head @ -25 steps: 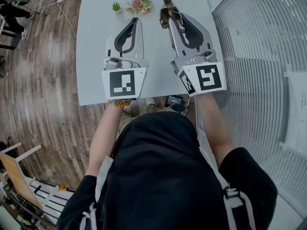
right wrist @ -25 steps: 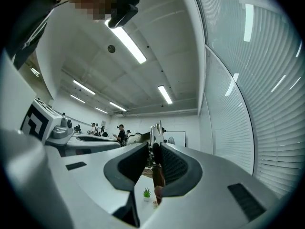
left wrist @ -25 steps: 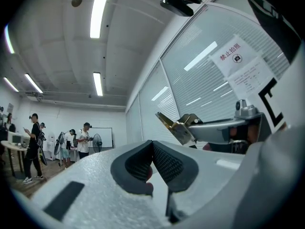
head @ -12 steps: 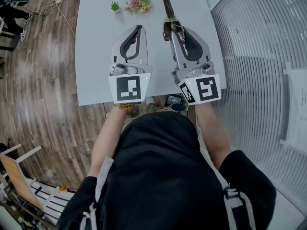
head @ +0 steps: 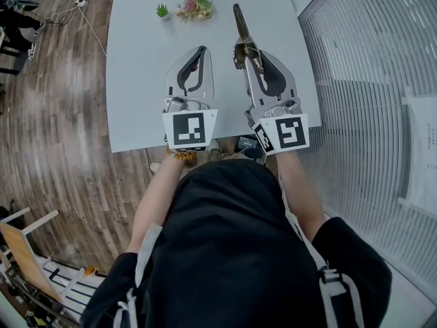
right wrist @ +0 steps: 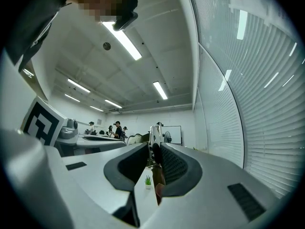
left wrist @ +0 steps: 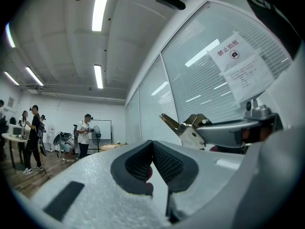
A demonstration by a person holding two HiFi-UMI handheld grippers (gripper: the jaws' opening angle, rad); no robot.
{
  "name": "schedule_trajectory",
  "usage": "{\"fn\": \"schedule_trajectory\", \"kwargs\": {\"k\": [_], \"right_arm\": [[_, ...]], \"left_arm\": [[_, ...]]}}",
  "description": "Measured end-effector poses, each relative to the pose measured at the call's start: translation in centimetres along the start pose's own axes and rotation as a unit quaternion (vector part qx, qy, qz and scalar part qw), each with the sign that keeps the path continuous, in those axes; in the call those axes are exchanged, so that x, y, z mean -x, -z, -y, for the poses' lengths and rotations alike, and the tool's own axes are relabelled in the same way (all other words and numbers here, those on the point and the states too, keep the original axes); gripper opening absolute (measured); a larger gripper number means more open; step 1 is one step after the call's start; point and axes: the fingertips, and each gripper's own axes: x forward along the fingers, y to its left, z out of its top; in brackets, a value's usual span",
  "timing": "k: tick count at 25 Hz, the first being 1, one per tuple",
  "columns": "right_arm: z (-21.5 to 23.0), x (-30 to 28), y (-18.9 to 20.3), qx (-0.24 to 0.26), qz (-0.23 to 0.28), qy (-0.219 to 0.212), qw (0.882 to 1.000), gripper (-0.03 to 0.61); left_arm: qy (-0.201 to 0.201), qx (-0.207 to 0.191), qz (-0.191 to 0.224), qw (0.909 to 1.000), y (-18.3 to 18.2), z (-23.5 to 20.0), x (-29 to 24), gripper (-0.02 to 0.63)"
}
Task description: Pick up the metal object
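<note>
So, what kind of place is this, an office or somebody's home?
Most likely an open office or lab workspace, not a home. A glass partition with blinds runs along one side, long strip lights line the ceiling, and several people stand about in the background.

The metal object (head: 240, 23), long, narrow and brass-toned, lies at upper centre of the head view, its near end clamped in the right gripper (head: 243, 46), its tip pointing up-frame.
</note>
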Motion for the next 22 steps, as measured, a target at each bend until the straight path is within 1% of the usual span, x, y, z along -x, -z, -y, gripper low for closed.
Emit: {"fn": "schedule_trajectory", "kwargs": {"k": [10, 22], "right_arm": [[0.4, 1.5, 2.5, -0.012, -0.022, 0.006, 1.0, 0.08], [1.4, 2.2, 4.6, -0.029, -0.048, 0.021, 0.998, 0.08]], "left_arm": [[0.004, -0.001, -0.016, 0.9999, 2.0, 0.8, 0.4, 0.002], [0.022, 0.002, -0.033, 0.9992, 3.6, 2.4, 0.3, 0.001]]}}
